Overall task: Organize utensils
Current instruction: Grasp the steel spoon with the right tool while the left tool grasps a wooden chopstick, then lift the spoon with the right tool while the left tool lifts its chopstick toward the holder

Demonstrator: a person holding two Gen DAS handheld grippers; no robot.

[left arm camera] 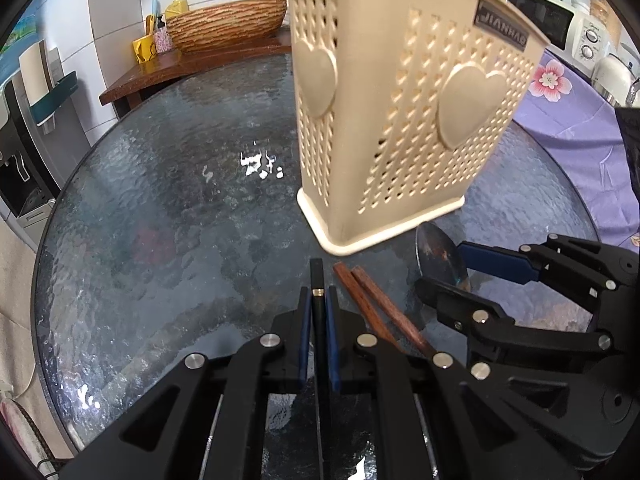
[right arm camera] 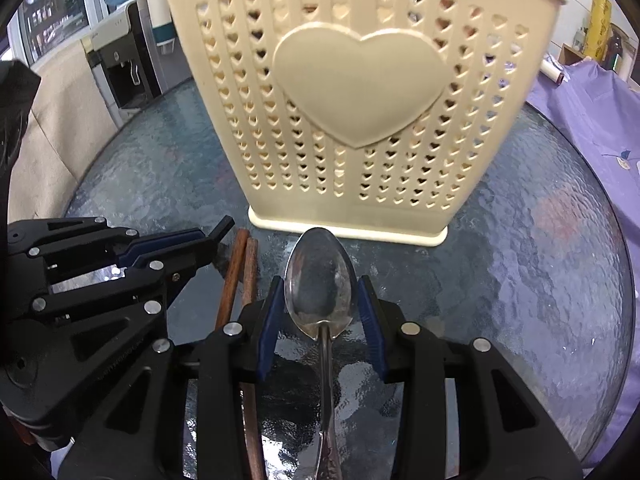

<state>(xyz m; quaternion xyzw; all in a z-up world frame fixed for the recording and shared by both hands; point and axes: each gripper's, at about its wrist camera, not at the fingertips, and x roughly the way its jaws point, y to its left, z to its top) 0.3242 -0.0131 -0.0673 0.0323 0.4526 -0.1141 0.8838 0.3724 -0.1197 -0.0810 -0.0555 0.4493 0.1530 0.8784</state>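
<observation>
A cream perforated utensil holder (left arm camera: pixel 400 112) with heart panels stands upright on the round glass table (left arm camera: pixel 160 208); it also fills the right wrist view (right arm camera: pixel 360 92). My left gripper (left arm camera: pixel 319 300) is shut on a black chopstick (left arm camera: pixel 317 276) just in front of the holder. Two brown wooden chopsticks (left arm camera: pixel 372 304) lie on the glass beside it, also in the right wrist view (right arm camera: pixel 240 276). My right gripper (right arm camera: pixel 320 300) straddles the bowl of a metal spoon (right arm camera: pixel 320 284) lying on the table, jaws open on either side of it. The spoon's bowl also shows in the left wrist view (left arm camera: pixel 438 252).
A woven basin (left arm camera: pixel 228 24) with a brass tap sits on a wooden counter behind the table. A microwave (left arm camera: pixel 556 16) and a purple floral cloth (left arm camera: pixel 568 120) are at the right. A water dispenser (right arm camera: pixel 124 64) stands left of the table.
</observation>
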